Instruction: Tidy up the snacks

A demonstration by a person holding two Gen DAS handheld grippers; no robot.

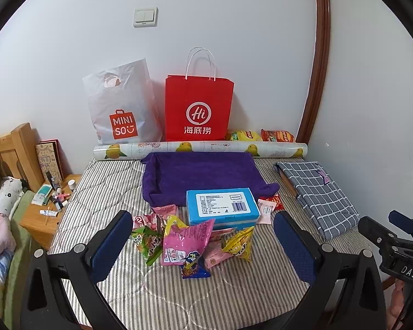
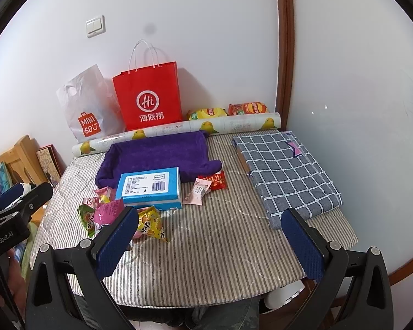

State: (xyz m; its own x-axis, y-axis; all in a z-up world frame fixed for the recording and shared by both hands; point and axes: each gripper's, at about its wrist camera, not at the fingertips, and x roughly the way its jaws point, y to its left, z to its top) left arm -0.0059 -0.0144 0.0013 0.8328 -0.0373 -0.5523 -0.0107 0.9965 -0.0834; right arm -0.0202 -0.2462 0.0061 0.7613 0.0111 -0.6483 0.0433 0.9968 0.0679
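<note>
A pile of small snack packets lies on the striped table: a pink packet, a green one and a yellow one. A blue box rests behind them, partly on a purple cloth tray. My left gripper is open, its fingers on either side of the pile and nearer the camera. My right gripper is open and empty over bare table, right of the pile. A pink packet and a red packet lie beside the box.
A red paper bag and a white Miniso bag stand against the back wall behind a rolled sheet. Yellow and orange chip bags lie behind the roll. A folded checked cloth lies at right. A cluttered nightstand is left.
</note>
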